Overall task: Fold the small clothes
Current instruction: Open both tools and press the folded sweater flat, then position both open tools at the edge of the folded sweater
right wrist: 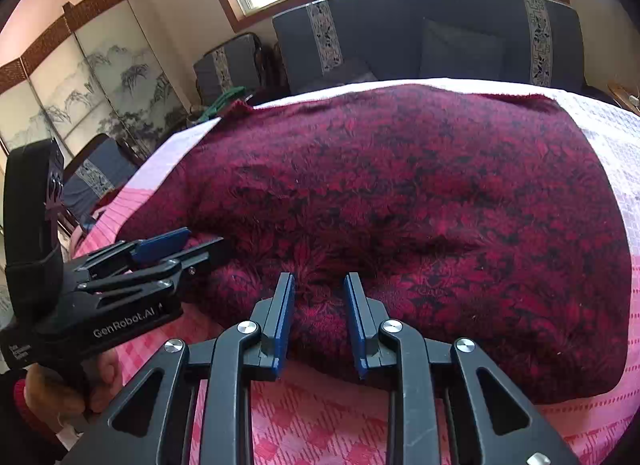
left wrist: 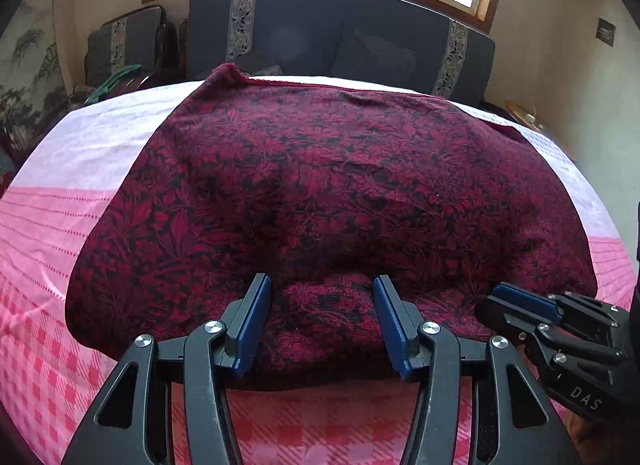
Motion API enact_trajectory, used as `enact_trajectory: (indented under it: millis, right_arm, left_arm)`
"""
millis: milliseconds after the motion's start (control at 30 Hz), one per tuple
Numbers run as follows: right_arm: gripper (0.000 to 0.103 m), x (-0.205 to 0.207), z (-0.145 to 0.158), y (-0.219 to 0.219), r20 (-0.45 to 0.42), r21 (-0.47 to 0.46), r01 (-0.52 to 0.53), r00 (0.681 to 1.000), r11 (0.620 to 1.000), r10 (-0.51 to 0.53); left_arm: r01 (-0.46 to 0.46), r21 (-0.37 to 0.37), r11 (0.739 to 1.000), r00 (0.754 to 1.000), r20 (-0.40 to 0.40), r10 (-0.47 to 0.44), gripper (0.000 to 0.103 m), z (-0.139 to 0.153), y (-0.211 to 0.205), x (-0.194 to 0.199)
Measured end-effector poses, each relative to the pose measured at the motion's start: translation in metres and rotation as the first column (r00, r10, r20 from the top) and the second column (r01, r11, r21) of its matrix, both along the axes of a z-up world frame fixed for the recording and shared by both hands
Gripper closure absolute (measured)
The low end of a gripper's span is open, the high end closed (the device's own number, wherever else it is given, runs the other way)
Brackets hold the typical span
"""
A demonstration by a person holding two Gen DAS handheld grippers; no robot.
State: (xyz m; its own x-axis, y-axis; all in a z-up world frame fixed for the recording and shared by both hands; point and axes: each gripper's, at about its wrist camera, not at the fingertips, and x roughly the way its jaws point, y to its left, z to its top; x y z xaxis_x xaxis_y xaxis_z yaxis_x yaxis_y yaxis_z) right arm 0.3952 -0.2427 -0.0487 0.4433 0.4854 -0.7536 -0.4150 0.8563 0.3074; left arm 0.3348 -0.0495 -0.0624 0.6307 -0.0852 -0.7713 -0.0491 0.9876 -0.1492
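Two hand-held grippers at the near hem of a red cloth (left wrist: pixel 332 185) spread on the bed (left wrist: pixel 52 249). Left hand-held gripper (left wrist: pixel 322 321) half-wide, right hand-held gripper (right wrist: pixel 319 317) narrow; both straddle raised hem, pads not clamped. Soft, light knit; pinch near corners.

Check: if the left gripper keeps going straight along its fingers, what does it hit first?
Most likely the near folded edge of the dark red floral cloth, which already bulges between the open fingers of the left gripper. Depth is hard to judge.
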Motion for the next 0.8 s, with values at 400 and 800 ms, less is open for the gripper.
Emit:
enact_trajectory:
  millis: [400,800]
  right_arm:
    - [0.081,-0.015,0.022,-0.040,0.051,0.078,0.053,0.997,0.996,-0.057]
    - [0.082,-0.022,0.004,-0.074,0.017,0.006,0.125,0.992,0.992,-0.125]
  left_arm:
    - [0.108,0.022,0.994,0.993,0.049,-0.109,0.051,0.024,-0.022,-0.015]
    - [0.082,0.071,0.994,0.991,0.102,-0.089,0.053,0.026,-0.005,-0.031]
